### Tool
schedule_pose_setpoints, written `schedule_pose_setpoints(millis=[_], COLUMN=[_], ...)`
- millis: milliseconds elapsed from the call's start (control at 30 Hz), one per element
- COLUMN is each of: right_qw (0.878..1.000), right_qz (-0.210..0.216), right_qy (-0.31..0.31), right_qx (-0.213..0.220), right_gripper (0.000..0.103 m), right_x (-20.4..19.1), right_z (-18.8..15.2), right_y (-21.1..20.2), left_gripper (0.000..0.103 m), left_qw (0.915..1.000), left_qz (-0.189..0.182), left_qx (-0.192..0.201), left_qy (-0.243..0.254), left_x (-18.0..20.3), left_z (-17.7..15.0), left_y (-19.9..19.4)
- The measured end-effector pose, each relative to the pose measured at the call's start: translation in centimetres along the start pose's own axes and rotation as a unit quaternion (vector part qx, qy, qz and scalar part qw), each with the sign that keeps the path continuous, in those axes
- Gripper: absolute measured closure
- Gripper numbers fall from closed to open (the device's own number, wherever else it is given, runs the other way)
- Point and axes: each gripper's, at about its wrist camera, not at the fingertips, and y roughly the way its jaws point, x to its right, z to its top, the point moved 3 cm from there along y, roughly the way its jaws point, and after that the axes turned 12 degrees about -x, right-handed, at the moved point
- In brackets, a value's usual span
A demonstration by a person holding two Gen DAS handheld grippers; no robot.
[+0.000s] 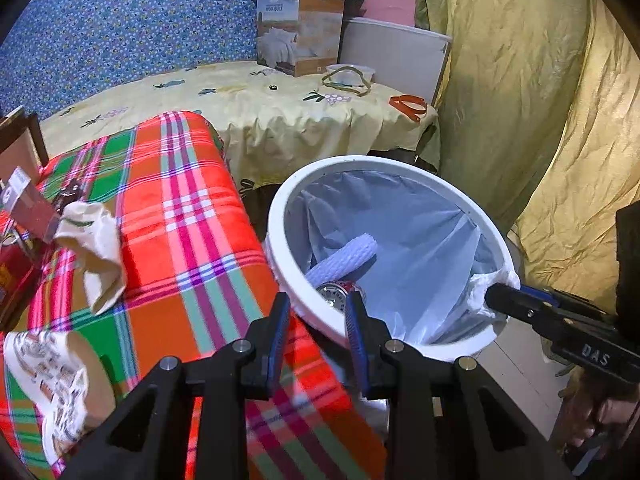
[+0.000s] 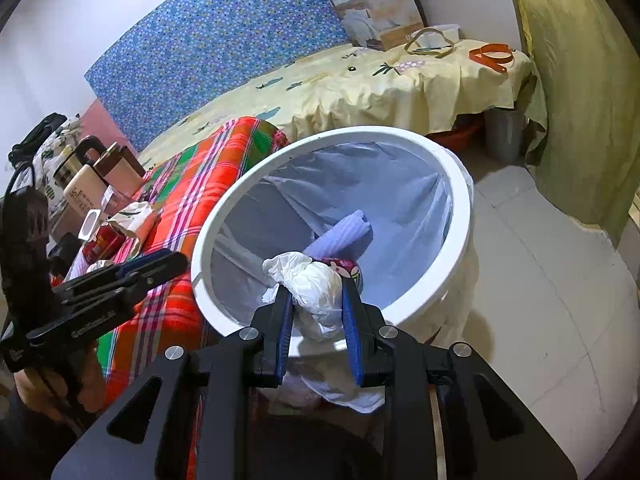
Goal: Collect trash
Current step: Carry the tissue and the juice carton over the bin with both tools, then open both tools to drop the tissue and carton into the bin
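A white bin (image 1: pixel 360 162) (image 2: pixel 360 136) with a pale liner stands beside a plaid-covered surface (image 1: pixel 180 200). In it lie a bluish foam sleeve (image 1: pixel 348 256) (image 2: pixel 344 236) and a can (image 1: pixel 338 292). My right gripper (image 2: pixel 316 290) (image 1: pixel 494 292) is shut on bunched white bag plastic (image 2: pixel 312 276) (image 1: pixel 478 284) at the bin's near rim. My left gripper (image 1: pixel 318 300) (image 2: pixel 180 260) hovers by the rim's opposite side, jaws narrowly apart, nothing between the pads. On the plaid lie a crumpled cream wrapper (image 1: pixel 96 256) and a printed paper cup (image 1: pixel 60 380).
A table under a yellow cloth (image 1: pixel 280 100) carries a cardboard box (image 1: pixel 300 28), a bowl (image 1: pixel 350 74) and an orange strap (image 1: pixel 408 104). A yellow curtain (image 1: pixel 520 100) hangs on the right. Bottles (image 2: pixel 84 192) crowd the plaid's far end. Tiled floor (image 2: pixel 540 260) lies right of the bin.
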Motion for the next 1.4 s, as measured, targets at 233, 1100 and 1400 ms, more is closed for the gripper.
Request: schedule_pose_setpoints(millis=[233,1100,1400], right_qw=[1.000,0.995,0.993], right_qz=[-0.007,-0.014,-0.015], right_qy=[-0.012,-0.091,-0.118], right_qx=[-0.001,0.032,0.015], right_gripper=[0.075,0.043,0.043], right_x=[-0.9,-2.7,-2.6], right_z=[0.3,-3.1,-5.7], right_y=[0.0,-3.8,-3.8], left_gripper=[0.073,0.064,0.061], left_qw=[0.9998,0.9990,0.9990], left_qz=[-0.004,-0.024,-0.021], left_qx=[0.010,0.037,0.039], left_qy=[-0.014,-0.008,-0.003], left_x=[-1.3,-0.6,0.3], left_z=[-1.0,-3.1,-4.8], left_y=[-1.5,-4.0,-4.5])
